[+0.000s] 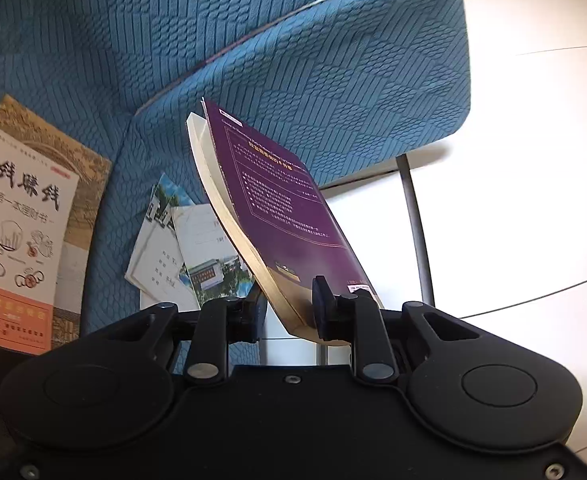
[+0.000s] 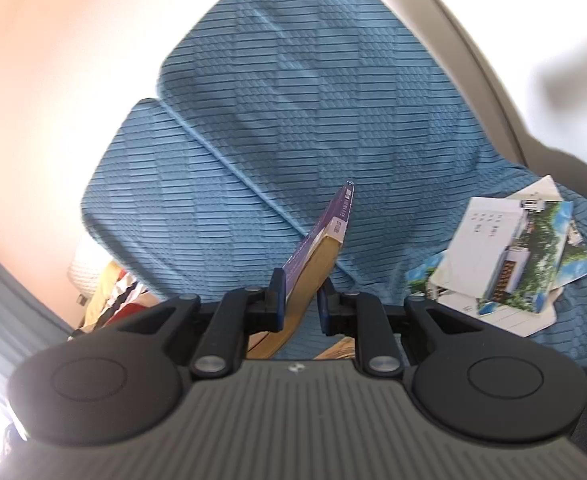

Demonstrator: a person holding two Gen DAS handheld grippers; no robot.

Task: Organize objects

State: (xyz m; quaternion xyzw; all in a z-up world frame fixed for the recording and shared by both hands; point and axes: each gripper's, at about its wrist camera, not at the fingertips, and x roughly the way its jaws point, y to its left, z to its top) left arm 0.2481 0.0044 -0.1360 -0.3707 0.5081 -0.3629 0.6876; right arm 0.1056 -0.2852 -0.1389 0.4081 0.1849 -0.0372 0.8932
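Purple book (image 1: 289, 216) – cream page edges, tilted, clear of the blue sofa (image 1: 333, 60) – clamped by the left hand-held gripper (image 1: 289, 308) and the right hand-held gripper (image 2: 301, 300).

left gripper (image 1: 289, 312) fingers clamped, right gripper (image 2: 302, 300) fingers clamped

A blue quilted sofa cover (image 1: 293, 60) fills most of both views. Pale floor tiles (image 1: 533, 160) and a dark metal leg (image 1: 417, 232) sit at right in the left view; a cream wall (image 2: 53, 80) occupies the right view's left side
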